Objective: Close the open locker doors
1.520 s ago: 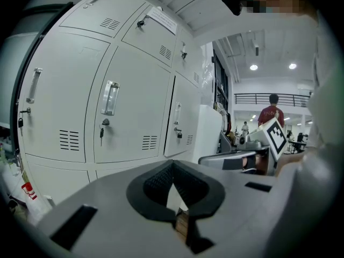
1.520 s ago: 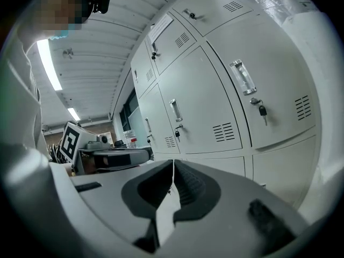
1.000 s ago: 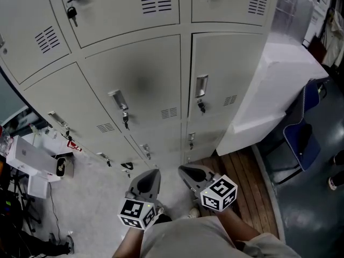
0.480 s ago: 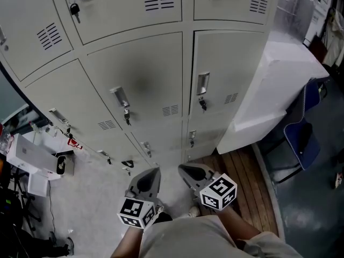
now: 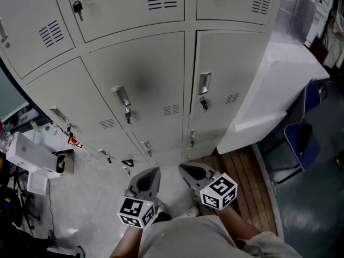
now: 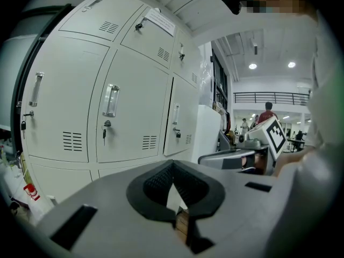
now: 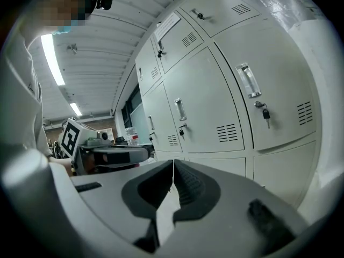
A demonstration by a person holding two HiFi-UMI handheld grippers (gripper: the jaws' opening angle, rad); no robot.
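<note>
- The locker doors stand straight ahead of both grippers, well apart from the jaw tips. Every door I can see sits flush in its frame, handles and vents facing out.
- Keys hang in the lock of the door ahead of the left gripper, and another set hangs in the lock of the door ahead of the right gripper.
- To my eye the job looks done, or nearly. No door in these views hangs ajar. A dark strip runs past the far left column of the lockers, and I cannot tell whether an open door lies beyond it.
- Both grippers are held low and close to the person's body, side by side and pointing at the lockers, touching nothing.
- The left gripper's jaws meet at their tips with nothing between them. The right gripper's jaws are pressed together too, and they are empty.
- Out past the right gripper a white panel leans by the last locker column, with a blue chair beyond it.
- Out past the left gripper white boxes lie on the floor.
</note>
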